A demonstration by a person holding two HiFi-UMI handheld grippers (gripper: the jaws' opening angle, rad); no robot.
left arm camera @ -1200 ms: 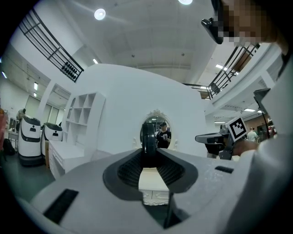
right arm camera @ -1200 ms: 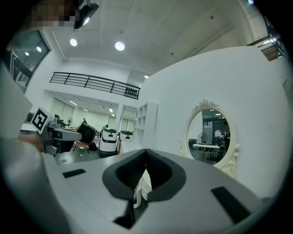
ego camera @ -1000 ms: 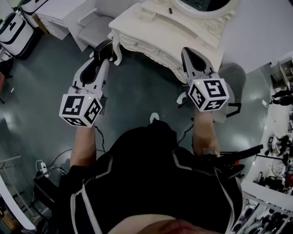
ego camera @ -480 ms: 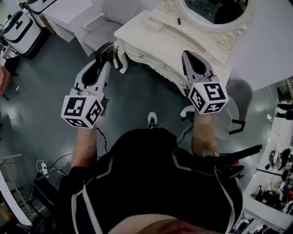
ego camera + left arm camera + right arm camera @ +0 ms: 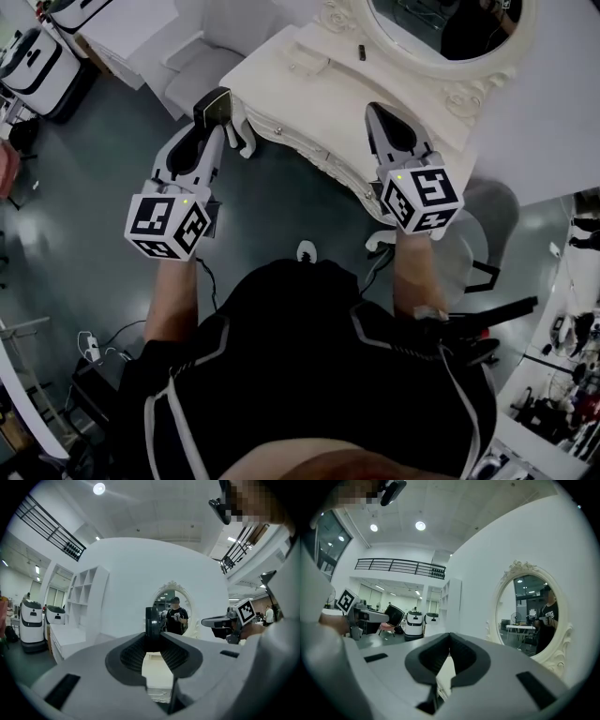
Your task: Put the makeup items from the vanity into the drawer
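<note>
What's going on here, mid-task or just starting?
A person stands at a white vanity with a handheld gripper in each hand. The left claw is closed on a flat dark makeup item, held in the air by the vanity's left corner. The right claw is shut and empty, over the vanity's front edge. One small dark item lies on the top near the mirror. No drawer looks open.

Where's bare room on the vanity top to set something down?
On the vanity top the front strip is bare, from its left corner to the right hand-held gripper. Items sit further back: a small white item and a small dark stick below the mirror.
</note>
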